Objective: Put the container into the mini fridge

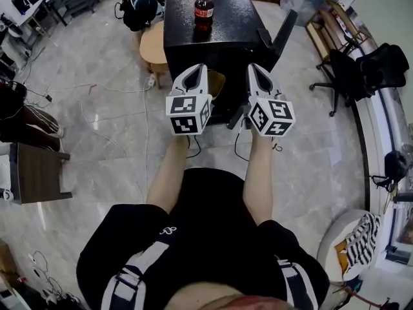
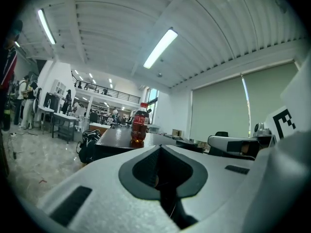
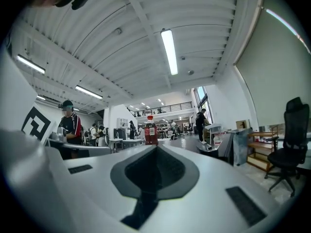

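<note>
The black mini fridge (image 1: 222, 28) stands ahead of me with its door (image 1: 281, 36) swung open to the right. A cola bottle (image 1: 204, 6) with a red cap stands on its top, and it also shows as the bottle (image 2: 139, 125) and the bottle (image 3: 150, 132) beyond the jaw tips. A tan-yellow container (image 1: 216, 84) shows in the fridge opening, partly hidden between the grippers. My left gripper (image 1: 199, 68) and right gripper (image 1: 254, 68) hover side by side just before the opening. Both are shut with nothing held: left gripper (image 2: 160, 149), right gripper (image 3: 156, 147).
A round wooden stool (image 1: 153, 47) and a black backpack (image 1: 143, 5) sit left of the fridge. Cables (image 1: 97, 108) trail over the marble floor. A black office chair (image 1: 345, 73) stands at the right, a brown table (image 1: 39, 173) at the left, and a round white table (image 1: 352, 228) at the lower right.
</note>
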`<state>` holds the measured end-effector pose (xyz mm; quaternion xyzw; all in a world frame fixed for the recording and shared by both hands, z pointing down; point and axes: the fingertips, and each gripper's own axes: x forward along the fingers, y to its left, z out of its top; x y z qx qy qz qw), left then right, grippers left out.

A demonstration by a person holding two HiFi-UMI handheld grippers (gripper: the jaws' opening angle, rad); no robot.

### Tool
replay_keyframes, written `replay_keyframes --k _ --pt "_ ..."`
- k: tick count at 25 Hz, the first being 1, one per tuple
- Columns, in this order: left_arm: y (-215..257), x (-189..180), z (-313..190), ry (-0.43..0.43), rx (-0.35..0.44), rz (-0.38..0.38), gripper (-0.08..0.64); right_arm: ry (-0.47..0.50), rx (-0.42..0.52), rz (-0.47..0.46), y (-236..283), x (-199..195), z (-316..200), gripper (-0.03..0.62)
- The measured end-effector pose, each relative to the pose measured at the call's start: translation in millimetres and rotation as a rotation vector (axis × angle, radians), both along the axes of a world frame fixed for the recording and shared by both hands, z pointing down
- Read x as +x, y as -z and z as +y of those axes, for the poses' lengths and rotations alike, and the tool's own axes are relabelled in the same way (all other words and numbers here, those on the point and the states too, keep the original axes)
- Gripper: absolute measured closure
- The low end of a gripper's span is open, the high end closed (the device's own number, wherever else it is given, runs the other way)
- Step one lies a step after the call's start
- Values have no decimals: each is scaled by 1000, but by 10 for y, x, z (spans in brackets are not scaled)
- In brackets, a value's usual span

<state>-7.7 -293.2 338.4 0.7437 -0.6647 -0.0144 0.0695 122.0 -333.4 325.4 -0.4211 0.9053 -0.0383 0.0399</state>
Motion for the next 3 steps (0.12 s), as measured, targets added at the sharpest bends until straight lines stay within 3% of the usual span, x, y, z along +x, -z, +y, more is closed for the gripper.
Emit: replay_keyframes --k 3 --pt "-3 108 -45 -7 4 -4 555 -5 -8 16 -21 89 -65 580"
